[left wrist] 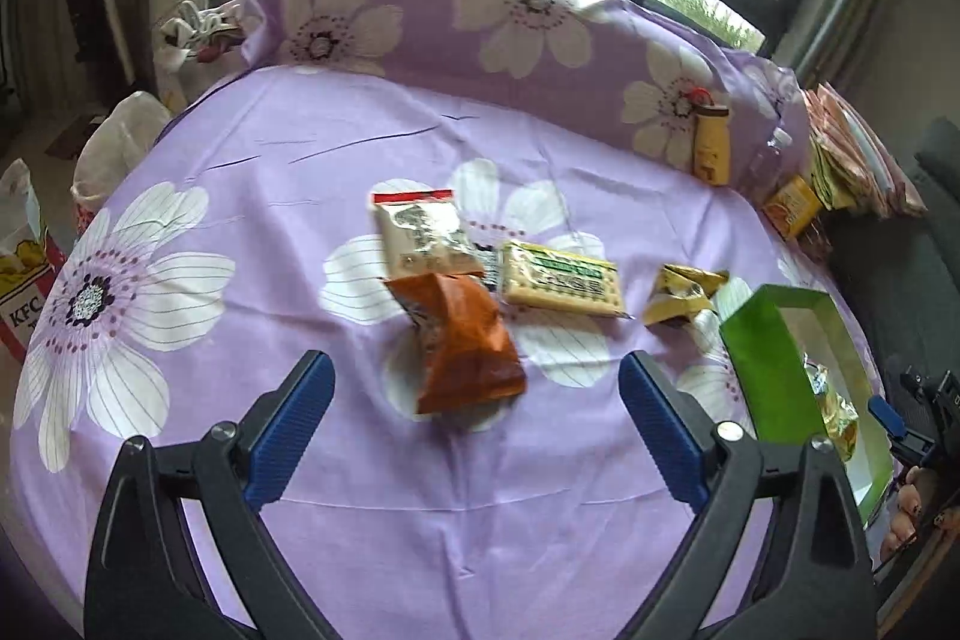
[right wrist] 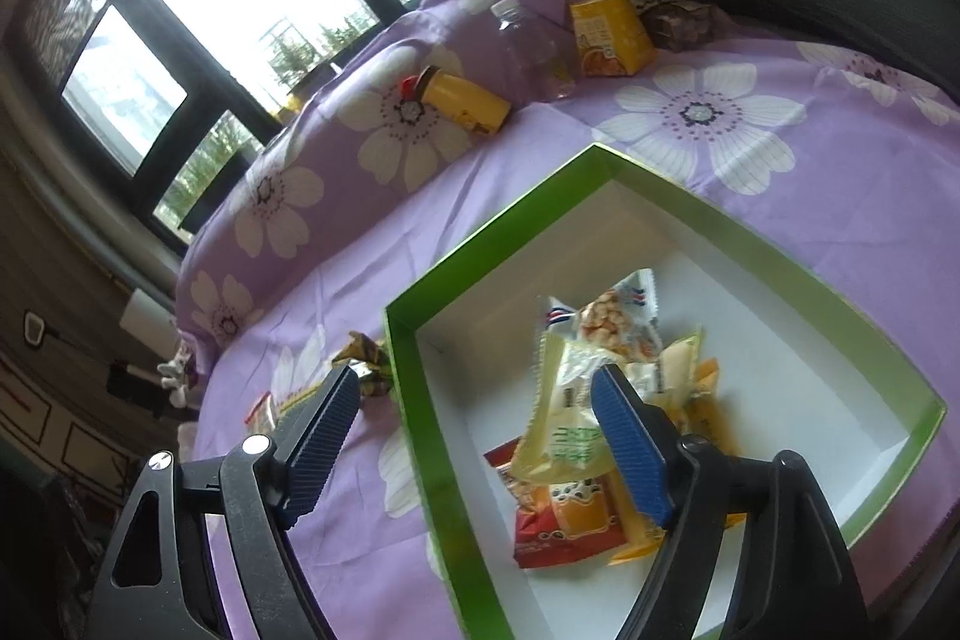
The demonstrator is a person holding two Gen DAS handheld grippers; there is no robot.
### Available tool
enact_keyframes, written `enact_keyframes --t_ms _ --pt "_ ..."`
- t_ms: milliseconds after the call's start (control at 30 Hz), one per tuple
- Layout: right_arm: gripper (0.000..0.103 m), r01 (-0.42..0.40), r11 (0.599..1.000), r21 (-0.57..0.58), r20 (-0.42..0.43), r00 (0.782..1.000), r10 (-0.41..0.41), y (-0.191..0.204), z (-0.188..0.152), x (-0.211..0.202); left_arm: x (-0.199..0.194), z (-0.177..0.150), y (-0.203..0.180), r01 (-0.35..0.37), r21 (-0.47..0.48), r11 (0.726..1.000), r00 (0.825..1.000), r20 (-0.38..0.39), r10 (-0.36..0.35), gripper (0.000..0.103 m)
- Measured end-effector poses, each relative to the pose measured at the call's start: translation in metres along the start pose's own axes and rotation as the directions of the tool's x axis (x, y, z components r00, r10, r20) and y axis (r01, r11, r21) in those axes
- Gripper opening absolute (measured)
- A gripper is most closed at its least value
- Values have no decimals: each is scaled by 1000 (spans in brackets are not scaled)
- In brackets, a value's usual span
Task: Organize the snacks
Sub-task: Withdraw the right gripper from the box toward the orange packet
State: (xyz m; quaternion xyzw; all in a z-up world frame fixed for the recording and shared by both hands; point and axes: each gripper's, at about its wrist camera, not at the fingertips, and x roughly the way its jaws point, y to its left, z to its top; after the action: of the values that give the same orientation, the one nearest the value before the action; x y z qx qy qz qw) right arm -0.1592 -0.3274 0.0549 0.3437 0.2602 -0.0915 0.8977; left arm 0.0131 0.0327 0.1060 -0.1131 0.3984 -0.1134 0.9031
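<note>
Left wrist view: a bed under a purple floral sheet, window behind, a bolster along the far edge. The left gripper stands spread wide, nothing between the pads, hovering over the near middle of the sheet. Just ahead lies an orange-brown packet, overlapping the near end of a clear packet with a red strip. Right of these sits a yellow-green cracker pack, touching or nearly so; further right is a yellow-black wrapper, just beside the green box. Risk: because the packets overlap, closing on the orange-brown one could drag or pinch the clear one too. The soft sheet could bunch into the pads on a low grab.

Right wrist view: same bed; a bottle and a carton lie at the far edge. The right gripper is spread, straddling the box's left wall, one finger outside, the other over the inside. A pale yellow sachet stands tilted against the inner finger on the pile of snacks in the box; whether it is clear of the pad cannot be told. Risk: it could snag and lift out on withdrawal, or a finger could catch the wall and shift the light box.
</note>
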Motion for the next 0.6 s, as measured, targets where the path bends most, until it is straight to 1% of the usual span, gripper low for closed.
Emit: enact_keyframes --t_ms 67,100,133,167,200,233,267,333,400,433,467,500,533,600 --pt "80 -23 999 -33 -23 1000 22 15 -7 8 6 -4 24 32 -80 996 999 14 -31 100" --pt "80 -29 998 -58 -35 999 27 24 -12 12 12 -4 32 42 -126 991 999 -5 -42 100" --pt "80 -31 996 -85 -49 998 27 35 -16 17 20 -3 38 45 -166 985 998 -43 -53 100" --pt "80 -39 993 -111 -69 997 31 46 -22 22 27 -2 42 47 -188 981 995 -75 -62 99" --pt "80 -57 989 -136 -95 994 44 57 -26 28 33 1 41 45 -196 980 994 -86 -63 99" --pt "80 -88 983 -161 -131 989 67 70 -31 35 36 5 39 41 -188 981 995 -81 -57 99" --pt "80 -128 975 -180 -172 980 97 82 -35 44 38 8 35 36 -166 985 996 -70 -48 99" --pt "80 -196 964 -180 -253 956 147 106 -40 65 42 13 25 27 -111 993 998 -51 -32 99" --pt "80 -244 956 -161 -324 928 183 129 -44 90 48 14 21 43 -82 996 998 -49 -48 98" --pt "80 -261 953 -153 -359 913 192 139 -47 103 52 14 20 54 -76 996 997 -56 -58 98" --pt "80 -273 950 -153 -400 896 193 151 -50 116 57 13 18 50 -73 996 996 -70 -55 98" --pt "80 -281 946 -158 -442 877 187 163 -55 127 62 11 18 23 -74 997 995 -91 -30 98" --pt "80 -285 945 -158 -469 864 182 173 -58 135 68 10 21 -3 -77 997 994 -105 -5 97" --pt "80 -311 940 -144 -471 856 211 189 -65 145 74 9 23 -5 -86 996 993 -118 -5 95"
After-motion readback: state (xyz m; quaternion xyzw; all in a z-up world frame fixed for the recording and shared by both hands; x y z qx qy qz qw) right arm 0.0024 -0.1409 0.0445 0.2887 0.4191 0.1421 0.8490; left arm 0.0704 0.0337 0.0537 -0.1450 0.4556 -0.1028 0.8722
